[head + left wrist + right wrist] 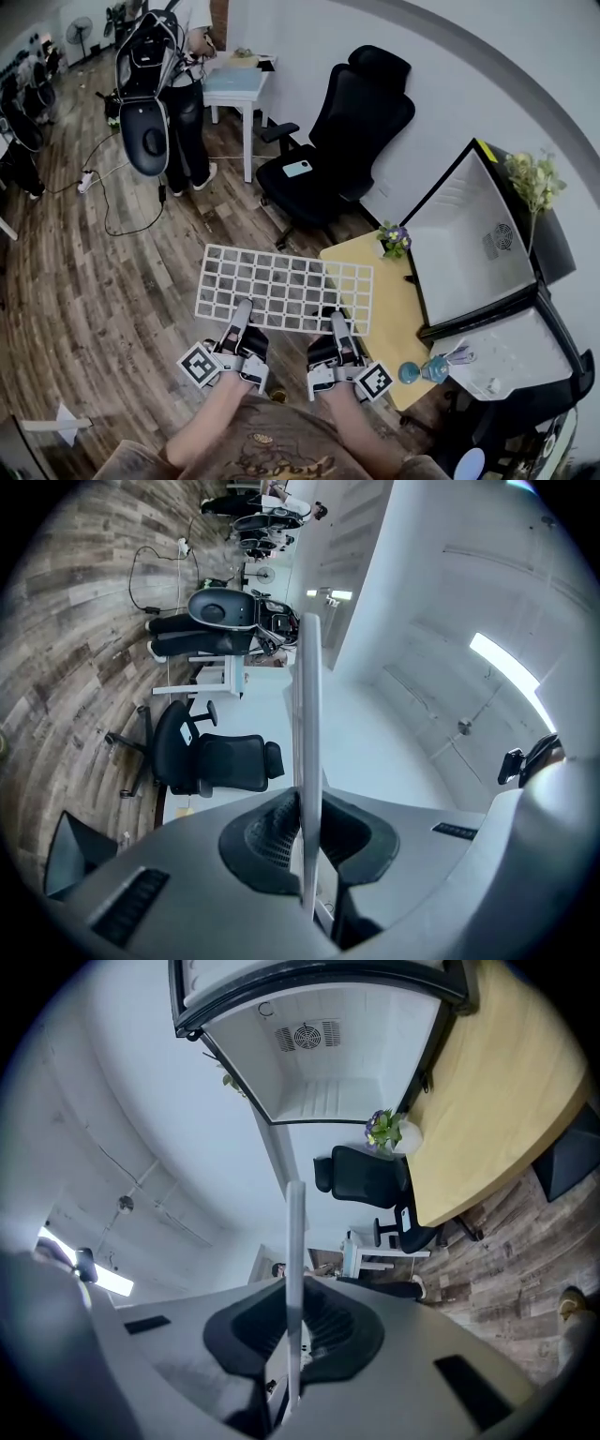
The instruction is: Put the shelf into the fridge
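My left fingers (242, 317) and right fingers (338, 325) are both clamped shut on the near edge of the white grid shelf (281, 289), which hangs level near the open fridge (473, 234), not yet in it. Recommended: carry both ends toward the fridge together, keeping the shelf flat and square to its opening. The head view shows the whole grid, but only the gripper views show its edge pinched between the pads.

wood floor (84, 281), black office chair (347, 131), white wall (450, 84)

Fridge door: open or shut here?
Open. In the head view the fridge shows its white interior and rear fan vent, with the door swung wide beside it. The shelf is not inside.
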Demonstrator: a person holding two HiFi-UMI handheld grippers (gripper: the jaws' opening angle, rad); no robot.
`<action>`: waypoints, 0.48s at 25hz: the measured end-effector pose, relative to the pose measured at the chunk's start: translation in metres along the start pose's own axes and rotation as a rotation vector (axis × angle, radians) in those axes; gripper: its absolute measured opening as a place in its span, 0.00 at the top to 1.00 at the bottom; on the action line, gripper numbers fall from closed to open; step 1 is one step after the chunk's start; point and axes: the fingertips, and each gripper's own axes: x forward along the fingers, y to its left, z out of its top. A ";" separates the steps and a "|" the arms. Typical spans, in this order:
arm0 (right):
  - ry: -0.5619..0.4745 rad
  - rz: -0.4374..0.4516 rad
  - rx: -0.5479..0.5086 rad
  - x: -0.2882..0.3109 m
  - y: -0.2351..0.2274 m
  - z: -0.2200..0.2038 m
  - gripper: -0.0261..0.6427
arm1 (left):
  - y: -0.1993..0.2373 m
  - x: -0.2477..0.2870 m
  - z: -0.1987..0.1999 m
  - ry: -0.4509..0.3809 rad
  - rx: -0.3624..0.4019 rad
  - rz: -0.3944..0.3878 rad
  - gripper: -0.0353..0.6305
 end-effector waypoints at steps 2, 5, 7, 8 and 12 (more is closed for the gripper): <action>-0.026 -0.005 -0.013 0.011 -0.003 0.009 0.92 | 0.006 0.019 0.002 0.027 -0.014 -0.003 0.87; -0.067 -0.015 -0.035 0.026 -0.005 0.020 0.92 | 0.013 0.049 0.007 0.075 -0.023 -0.009 0.87; -0.102 -0.023 -0.047 0.034 -0.005 0.028 0.92 | 0.017 0.067 0.007 0.110 -0.044 -0.013 0.87; -0.121 -0.026 -0.051 0.036 -0.005 0.033 0.92 | 0.019 0.076 0.006 0.130 -0.052 -0.014 0.87; -0.202 -0.038 -0.067 0.047 -0.008 0.054 0.92 | 0.025 0.115 -0.001 0.212 -0.075 -0.034 0.87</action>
